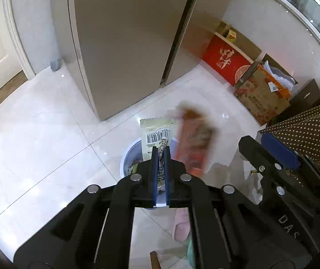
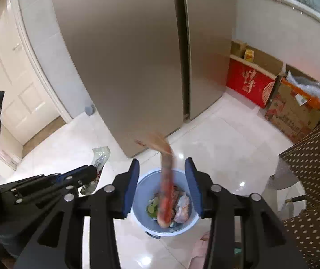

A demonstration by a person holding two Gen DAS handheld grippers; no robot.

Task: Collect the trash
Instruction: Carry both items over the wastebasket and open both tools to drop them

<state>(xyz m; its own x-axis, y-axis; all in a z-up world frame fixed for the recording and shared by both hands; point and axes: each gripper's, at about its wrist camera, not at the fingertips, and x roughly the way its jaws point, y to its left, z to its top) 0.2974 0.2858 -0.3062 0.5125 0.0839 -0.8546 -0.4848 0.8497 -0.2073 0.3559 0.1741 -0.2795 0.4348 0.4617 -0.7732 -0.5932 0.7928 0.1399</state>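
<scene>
The left gripper [image 1: 160,154] has its fingers pinched tight on a pale barcoded wrapper [image 1: 156,134]. The right gripper [image 2: 163,186] has its fingers spread, touching nothing; a blurred red wrapper [image 2: 166,192] hangs loose between them, over the blue bin [image 2: 189,224] on the floor.

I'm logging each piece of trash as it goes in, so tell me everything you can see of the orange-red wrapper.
The orange-red wrapper is a long, narrow packet, apparently thin plastic film, with a paler flared top end. It is motion-blurred, so no print is legible. It hangs roughly upright between the open pads of the right gripper, touching neither, directly above the pale blue bin that already holds scraps. From the left wrist view it appears beside the white packet.
</scene>
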